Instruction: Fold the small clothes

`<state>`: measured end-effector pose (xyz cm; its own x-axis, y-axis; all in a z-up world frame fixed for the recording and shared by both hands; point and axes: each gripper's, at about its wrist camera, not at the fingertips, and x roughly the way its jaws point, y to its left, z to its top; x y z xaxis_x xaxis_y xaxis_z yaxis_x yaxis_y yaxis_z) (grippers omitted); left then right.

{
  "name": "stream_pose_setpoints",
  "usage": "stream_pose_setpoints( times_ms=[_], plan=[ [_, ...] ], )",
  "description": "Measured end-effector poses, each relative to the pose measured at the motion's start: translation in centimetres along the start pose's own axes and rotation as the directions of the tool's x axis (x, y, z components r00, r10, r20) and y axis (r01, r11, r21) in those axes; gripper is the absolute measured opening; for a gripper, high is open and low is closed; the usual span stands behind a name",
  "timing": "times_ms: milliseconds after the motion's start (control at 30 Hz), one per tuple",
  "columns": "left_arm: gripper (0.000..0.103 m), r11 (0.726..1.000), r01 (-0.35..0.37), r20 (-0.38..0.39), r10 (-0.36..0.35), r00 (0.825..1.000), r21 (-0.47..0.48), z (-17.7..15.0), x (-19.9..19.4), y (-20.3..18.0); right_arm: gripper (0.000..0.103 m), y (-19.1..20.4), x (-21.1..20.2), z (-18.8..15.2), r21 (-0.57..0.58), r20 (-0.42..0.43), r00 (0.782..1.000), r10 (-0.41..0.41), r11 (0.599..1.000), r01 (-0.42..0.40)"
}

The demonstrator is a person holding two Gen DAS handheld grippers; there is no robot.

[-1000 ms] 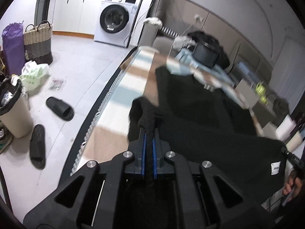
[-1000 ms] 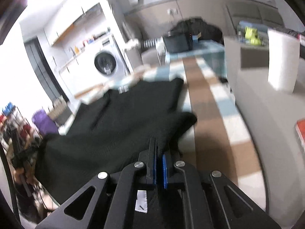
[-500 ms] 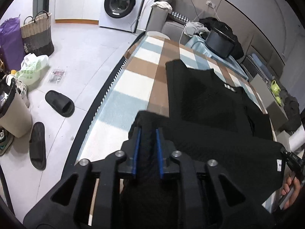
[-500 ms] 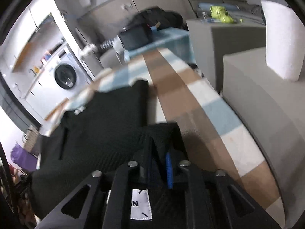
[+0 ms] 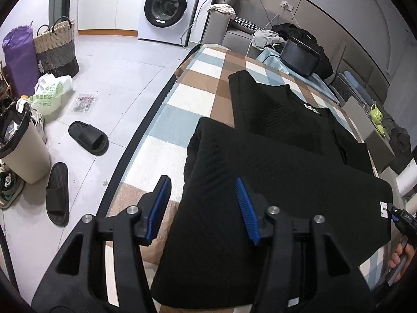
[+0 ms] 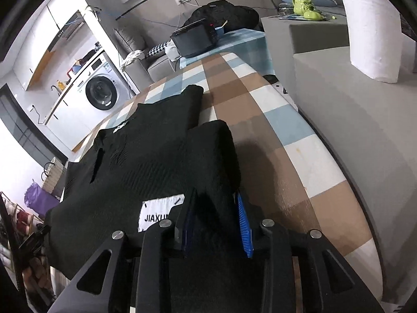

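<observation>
A: Where is the garment placed, and how are the tools seen?

B: The black knit top point(image 5: 273, 161) is spread over the checked table cover point(image 5: 182, 99), filling the centre and lower right of the left wrist view. A folded-over layer is laid across its lower half. The left gripper point(image 5: 203, 208) is seen with its jaws opening, the pads well apart; cloth lies between them but is not pinched. The right gripper point(image 6: 216, 221) is also opening, by less, with a fold of cloth between its pads and apparently no longer clamped.

A: What could be spoiled from here?

B: The fold could be dragged askew if loose knit is caught on the ribbed blue pads as they are drawn away. The layer's edge at centre frame could also slide, since nothing is pressed on it.

A: And what is found around it?

B: A black box point(image 5: 299, 54) is set at the table's far end, upper right. Slippers point(image 5: 88, 140) and a bin point(image 5: 20, 151) are seen on the floor at left, a washing machine point(image 5: 166, 5) at the top. A white roll point(image 6: 370, 31) stands at upper right in the right wrist view. Nothing is placed in the way of the fold itself.
</observation>
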<state>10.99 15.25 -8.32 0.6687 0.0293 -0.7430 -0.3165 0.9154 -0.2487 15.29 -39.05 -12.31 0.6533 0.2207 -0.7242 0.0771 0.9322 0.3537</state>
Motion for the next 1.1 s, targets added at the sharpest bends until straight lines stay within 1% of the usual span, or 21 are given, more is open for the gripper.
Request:
stream_pose_setpoints(
  times_ms=[167,233,267,300,333,367,400,433,467,533,567,600,667,767,833,900,933,967,1033,1067,1100],
  plan=[
    [0.048,1.0,0.0,0.001,0.0,1.0,0.012,-0.4,-0.4,-0.5,0.03,0.4,0.3,0.2,-0.018,0.002,1.0,0.008,1.0,-0.008],
    [0.048,1.0,0.003,-0.003,-0.003,1.0,0.011,-0.5,-0.5,-0.5,0.024,0.3,0.9,0.5,-0.003,-0.019,1.0,-0.006,1.0,0.006],
    [0.048,1.0,0.003,-0.001,-0.003,1.0,0.012,-0.6,-0.6,-0.6,0.015,0.4,1.1,0.6,0.001,-0.033,0.999,0.006,1.0,-0.006],
    [0.048,1.0,-0.001,0.003,0.001,1.0,0.012,-0.6,-0.7,-0.6,0.008,0.5,0.7,0.7,-0.001,-0.021,0.999,0.026,1.0,-0.026],
    [0.048,1.0,-0.002,0.005,0.002,1.0,0.012,-0.7,-0.8,-0.6,0.003,0.7,0.0,0.8,-0.013,0.014,0.999,0.049,0.999,-0.049],
    [0.048,1.0,-0.002,0.003,0.002,1.0,0.011,-0.7,-0.8,-0.6,0.003,0.9,-1.1,0.8,-0.028,0.063,0.994,0.086,0.996,-0.084],
    [0.048,1.0,-0.001,0.003,0.001,1.0,0.009,-0.7,-0.8,-0.6,0.003,0.9,-2.0,0.9,-0.027,0.097,0.991,0.098,0.995,-0.095],
    [0.048,1.0,0.003,0.003,-0.003,1.0,0.007,-0.7,-0.8,-0.6,0.003,0.7,-2.3,1.1,-0.013,0.104,0.991,0.08,0.997,-0.08],
    [0.048,1.0,0.005,-0.001,-0.005,1.0,0.008,-0.8,-0.7,-0.5,0.003,0.4,-2.0,1.2,0.001,0.09,0.994,0.061,0.998,-0.061],
    [0.048,1.0,0.002,-0.006,-0.002,1.0,0.011,-0.8,-0.6,-0.4,0.003,0.0,-0.6,1.2,0.023,0.026,1.0,-0.008,1.0,0.008],
    [0.048,1.0,0.004,-0.006,-0.004,1.0,0.014,-0.8,-0.6,-0.4,0.006,-0.2,-0.1,1.1,0.034,0.002,1.0,-0.028,0.999,0.028],
    [0.048,1.0,0.005,-0.004,-0.005,1.0,0.016,-0.8,-0.7,-0.4,0.01,-0.3,0.0,0.9,0.05,-0.004,1.0,-0.025,0.998,0.025],
    [0.048,1.0,0.007,-0.004,-0.007,1.0,0.015,-0.7,-0.7,-0.3,0.014,-0.4,-0.3,0.7,0.067,0.006,1.0,-0.004,0.998,0.004],
    [0.048,1.0,0.013,0.005,-0.013,1.0,0.017,-0.8,-0.7,-0.2,0.021,-0.4,-0.8,0.8,0.061,0.019,0.999,0.029,0.998,-0.03],
    [0.047,1.0,0.009,0.007,-0.009,1.0,0.017,-0.7,-0.5,-0.1,0.022,-0.3,-0.7,0.9,0.049,0.014,0.999,0.03,0.998,-0.03],
    [0.038,1.0,0.014,0.018,-0.014,1.0,0.006,-0.5,-0.4,0.1,0.022,-0.2,-0.2,1.0,0.04,0.002,0.999,0.033,0.999,-0.033],
    [0.023,1.0,0.02,0.02,-0.02,1.0,0.004,-0.5,-0.3,0.1,0.022,0.0,0.0,1.1,0.038,0.0,0.999,0.034,0.999,-0.034],
    [0.013,1.0,0.028,0.023,-0.028,0.999,0.004,-0.4,-0.3,0.1,0.022,0.1,0.2,1.1,0.031,-0.001,1.0,0.031,0.999,-0.031],
    [0.005,0.999,0.031,0.05,-0.031,0.998,0.011,-0.1,-0.4,0.0,0.022,0.4,0.7,1.1,0.012,0.0,1.0,0.019,1.0,-0.019],
    [0.005,0.999,0.032,0.061,-0.033,0.998,0.016,0.0,-0.5,0.0,0.017,0.6,0.8,1.0,-0.001,0.004,1.0,0.012,1.0,-0.012],
    [0.004,0.999,0.037,0.078,-0.038,0.996,0.019,0.2,-0.7,-0.1,0.005,0.7,0.8,1.0,-0.019,0.015,1.0,0.024,1.0,-0.024]
  ],
)
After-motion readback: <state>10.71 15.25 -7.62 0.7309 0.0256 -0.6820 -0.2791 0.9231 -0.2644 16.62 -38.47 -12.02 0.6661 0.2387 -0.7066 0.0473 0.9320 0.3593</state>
